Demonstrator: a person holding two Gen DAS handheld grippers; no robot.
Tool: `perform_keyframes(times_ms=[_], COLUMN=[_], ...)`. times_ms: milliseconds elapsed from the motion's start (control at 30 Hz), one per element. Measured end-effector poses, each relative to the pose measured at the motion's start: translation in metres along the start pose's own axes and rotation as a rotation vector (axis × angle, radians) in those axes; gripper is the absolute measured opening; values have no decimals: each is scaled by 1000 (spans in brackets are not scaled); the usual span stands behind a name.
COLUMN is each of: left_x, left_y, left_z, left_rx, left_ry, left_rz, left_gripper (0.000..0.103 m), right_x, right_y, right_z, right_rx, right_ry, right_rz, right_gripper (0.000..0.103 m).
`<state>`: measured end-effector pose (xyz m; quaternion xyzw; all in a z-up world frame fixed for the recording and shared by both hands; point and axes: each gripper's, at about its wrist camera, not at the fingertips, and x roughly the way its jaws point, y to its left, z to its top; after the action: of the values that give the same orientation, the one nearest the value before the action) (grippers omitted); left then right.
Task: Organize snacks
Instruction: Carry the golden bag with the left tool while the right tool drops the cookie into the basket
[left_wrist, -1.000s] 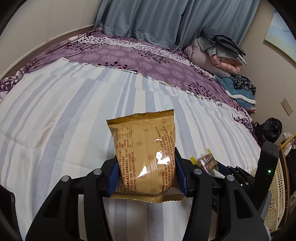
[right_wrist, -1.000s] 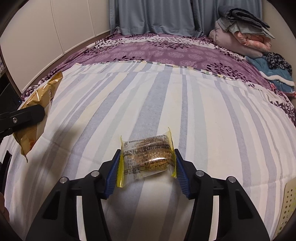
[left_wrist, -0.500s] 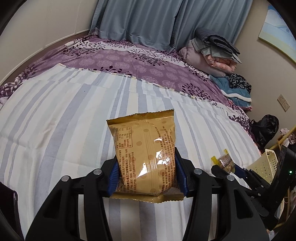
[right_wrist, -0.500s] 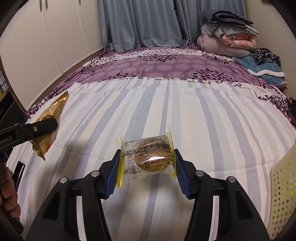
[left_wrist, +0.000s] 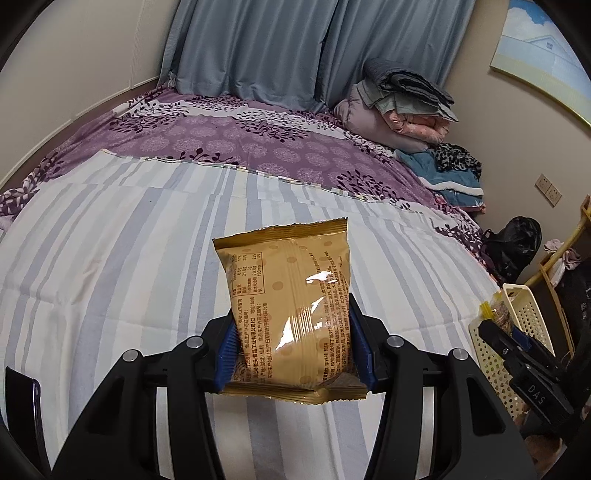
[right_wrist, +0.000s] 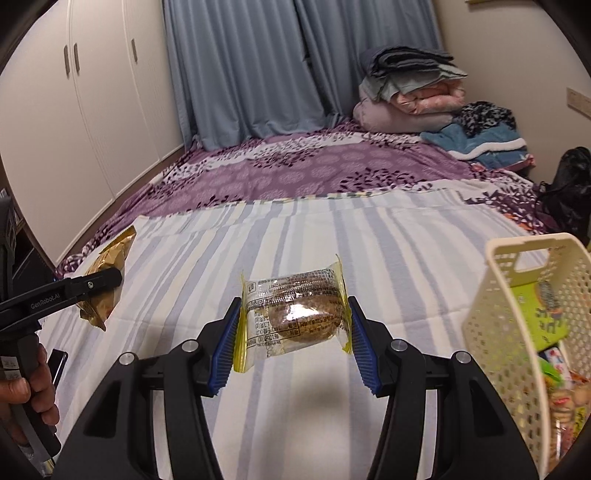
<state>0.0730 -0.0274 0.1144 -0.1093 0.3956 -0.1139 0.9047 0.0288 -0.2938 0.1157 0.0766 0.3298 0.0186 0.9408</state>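
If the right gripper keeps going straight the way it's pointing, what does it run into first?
Probably the striped bedsheet. The right gripper, shut on the clear-wrapped snack, aims across the bed with nothing else ahead. The cream basket sits off to its right, likely outside that line; depth is uncertain.

The left gripper (left_wrist: 291, 350) is clamping a gold snack packet (left_wrist: 290, 314) upright between its blue-padded fingers (left_wrist: 226, 354) above the striped bed (left_wrist: 110, 258). At three o'clock, the right gripper (left_wrist: 498, 325) is holding a small yellow-edged snack (left_wrist: 496, 314) just beside a cream perforated basket (left_wrist: 528, 317). Folded bedding (left_wrist: 399, 107) is sitting at one o'clock.
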Motion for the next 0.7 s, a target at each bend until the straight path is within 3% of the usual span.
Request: perform_keyframes(times_ms=[700], left_x=[-31], left_y=[-78], left_z=[-9], left_rx=[146], left_ry=[-15], left_rz=[-112], left_gripper=[53], right_x=[-121], right_y=[-113], right_z=[-25], right_rx=[176], right_ry=[-169], right_rz=[-230], right_gripper=[55])
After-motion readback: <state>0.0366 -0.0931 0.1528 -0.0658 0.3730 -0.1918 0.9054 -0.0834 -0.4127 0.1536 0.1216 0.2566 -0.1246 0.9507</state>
